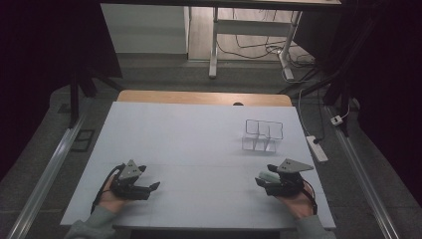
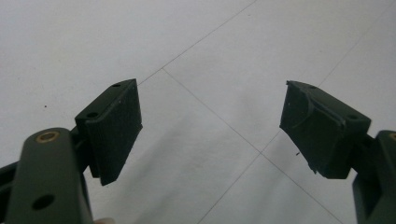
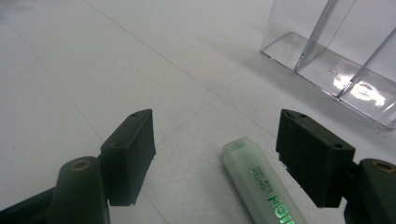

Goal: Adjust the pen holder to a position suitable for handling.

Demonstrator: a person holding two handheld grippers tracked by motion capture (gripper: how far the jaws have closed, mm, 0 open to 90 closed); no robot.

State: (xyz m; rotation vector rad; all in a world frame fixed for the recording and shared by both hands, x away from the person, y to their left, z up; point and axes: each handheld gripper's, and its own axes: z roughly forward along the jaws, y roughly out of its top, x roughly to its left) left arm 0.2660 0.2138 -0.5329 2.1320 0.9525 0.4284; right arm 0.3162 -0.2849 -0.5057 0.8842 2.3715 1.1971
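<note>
A pale green highlighter (image 3: 261,186) lies on the white table between the jaws of my right gripper (image 3: 217,158), nearer the right-hand jaw; the jaws stand wide apart and do not touch it. In the high view the right gripper (image 1: 263,180) rests at the table's front right with the highlighter (image 1: 267,175) beside its tip. A clear plastic organiser (image 1: 263,135) with three compartments stands empty behind it, also seen as the clear organiser (image 3: 336,56) ahead of the right jaws. My left gripper (image 1: 153,187) rests at the front left, open (image 2: 210,126) over bare table.
The white table surface (image 1: 189,144) has faint seam lines. A wooden strip (image 1: 199,97) runs along its far edge. A power strip (image 1: 317,148) and cables lie on the floor to the right; desk legs stand beyond.
</note>
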